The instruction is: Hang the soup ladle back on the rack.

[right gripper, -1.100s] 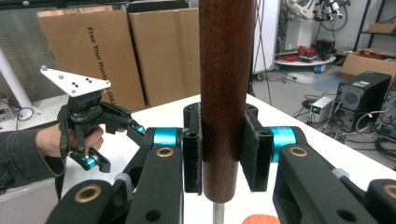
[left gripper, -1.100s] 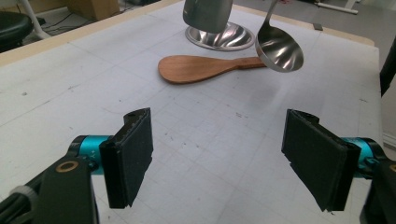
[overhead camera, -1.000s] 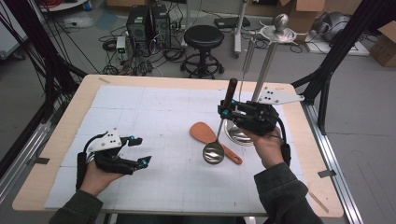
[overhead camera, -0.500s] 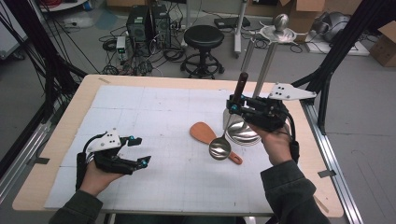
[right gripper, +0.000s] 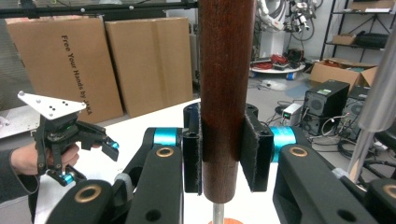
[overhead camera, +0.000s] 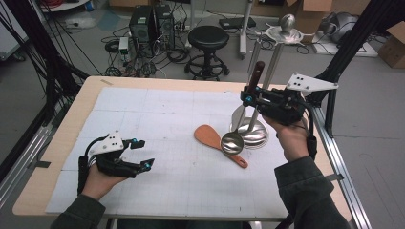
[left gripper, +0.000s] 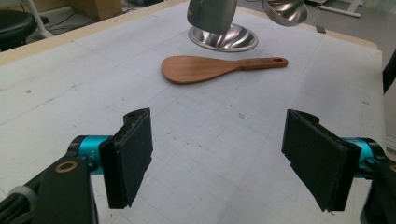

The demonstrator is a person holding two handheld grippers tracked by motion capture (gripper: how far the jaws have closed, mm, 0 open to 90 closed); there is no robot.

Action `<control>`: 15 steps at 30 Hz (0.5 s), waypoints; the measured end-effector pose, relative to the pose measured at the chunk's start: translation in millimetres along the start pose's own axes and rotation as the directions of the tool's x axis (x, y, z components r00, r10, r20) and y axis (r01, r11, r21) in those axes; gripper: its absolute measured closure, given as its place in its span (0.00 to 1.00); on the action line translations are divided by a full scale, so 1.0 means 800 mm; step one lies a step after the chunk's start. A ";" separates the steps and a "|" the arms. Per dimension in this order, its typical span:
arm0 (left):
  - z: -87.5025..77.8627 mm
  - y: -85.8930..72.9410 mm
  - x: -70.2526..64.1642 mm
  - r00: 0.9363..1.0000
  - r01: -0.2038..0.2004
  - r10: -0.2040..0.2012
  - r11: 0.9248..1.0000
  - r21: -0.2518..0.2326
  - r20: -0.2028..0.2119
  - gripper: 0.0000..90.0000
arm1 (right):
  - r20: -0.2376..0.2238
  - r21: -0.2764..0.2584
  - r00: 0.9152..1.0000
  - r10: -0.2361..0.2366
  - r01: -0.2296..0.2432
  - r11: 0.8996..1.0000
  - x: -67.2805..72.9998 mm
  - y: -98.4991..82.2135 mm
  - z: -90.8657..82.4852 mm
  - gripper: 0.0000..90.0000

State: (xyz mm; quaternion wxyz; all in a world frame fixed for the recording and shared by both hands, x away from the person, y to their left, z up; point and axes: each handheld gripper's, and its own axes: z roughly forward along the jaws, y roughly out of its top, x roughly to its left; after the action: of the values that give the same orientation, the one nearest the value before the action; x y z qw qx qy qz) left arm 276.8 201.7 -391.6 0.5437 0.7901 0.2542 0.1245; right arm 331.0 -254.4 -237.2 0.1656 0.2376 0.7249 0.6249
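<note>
My right gripper (overhead camera: 251, 95) is shut on the dark wooden handle (overhead camera: 255, 75) of a steel ladle and holds it nearly upright. The ladle's bowl (overhead camera: 232, 141) hangs just above the white mat, beside a wooden spatula (overhead camera: 209, 135) lying flat. In the right gripper view both pads clamp the handle (right gripper: 226, 93). My left gripper (overhead camera: 143, 153) rests at the mat's left, open, with nothing between its pads (left gripper: 130, 154). The left gripper view shows the spatula (left gripper: 201, 70) ahead and the ladle bowl (left gripper: 285, 9) above it.
A steel utensil stand with a round fluted base (overhead camera: 258, 136) and a tall pole (overhead camera: 273, 59) rises right behind the ladle; a flat steel blade (overhead camera: 238, 114) hangs by it. A black stool (overhead camera: 207, 37) and computer cases stand beyond the table's far edge.
The right gripper has risen and shifted right, toward the stand, carrying the ladle; its bowl lifted off the spatula's handle area. The left gripper has stayed put.
</note>
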 end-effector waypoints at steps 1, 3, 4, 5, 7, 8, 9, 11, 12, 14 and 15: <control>-0.001 0.000 0.000 1.000 -0.004 0.004 1.000 0.003 0.001 0.28 | 0.002 -0.002 1.000 -0.001 0.001 1.000 -0.001 0.002 0.000 0.81; 0.000 0.000 0.000 1.000 -0.003 0.003 1.000 0.001 0.002 0.28 | 0.009 0.001 1.000 -0.001 0.001 1.000 -0.005 0.006 -0.002 0.81; 0.000 0.000 0.000 1.000 -0.005 0.005 1.000 0.003 0.001 0.28 | 0.013 0.000 1.000 0.002 -0.002 1.000 -0.006 0.008 -0.002 0.81; 0.000 0.000 -0.001 1.000 -0.003 0.003 1.000 0.003 0.001 0.28 | 0.018 0.000 1.000 0.004 -0.004 1.000 -0.008 0.010 -0.003 0.81; 0.000 0.000 -0.001 1.000 -0.003 0.003 1.000 0.002 0.001 0.28 | 0.027 0.000 1.000 0.009 -0.009 1.000 -0.010 0.014 -0.003 0.81; 0.000 0.000 -0.001 1.000 -0.002 0.002 1.000 0.001 0.002 0.28 | 0.032 0.000 0.999 0.010 -0.010 1.000 -0.011 0.015 -0.004 0.81; 0.000 0.000 0.000 1.000 -0.002 0.002 1.000 0.000 0.002 0.28 | 0.035 -0.001 0.999 0.011 -0.011 1.000 -0.013 0.017 -0.004 0.81; 0.000 0.000 0.000 1.000 -0.001 0.001 1.000 0.000 0.002 0.28 | 0.044 -0.001 0.999 0.014 -0.014 1.000 -0.017 0.021 -0.004 0.81; 0.000 0.000 0.000 1.000 -0.002 0.002 1.000 0.000 0.003 0.28 | 0.049 -0.002 0.999 0.017 -0.017 1.000 -0.018 0.022 -0.005 0.81; 0.000 0.000 0.001 1.000 -0.004 0.004 1.000 0.002 0.003 0.28 | 0.062 -0.006 0.998 0.015 -0.015 1.000 -0.020 0.026 -0.006 0.81; 0.000 0.000 0.000 1.000 -0.001 0.001 1.000 -0.001 0.003 0.28 | 0.064 -0.008 0.998 0.011 -0.011 1.000 -0.021 0.027 -0.006 0.81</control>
State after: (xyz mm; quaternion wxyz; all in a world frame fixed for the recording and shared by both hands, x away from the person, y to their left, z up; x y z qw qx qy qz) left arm 277.0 201.8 -391.5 0.5445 0.7901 0.2528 0.1237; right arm 345.3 -265.2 -215.8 0.1863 0.2610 0.7156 0.6205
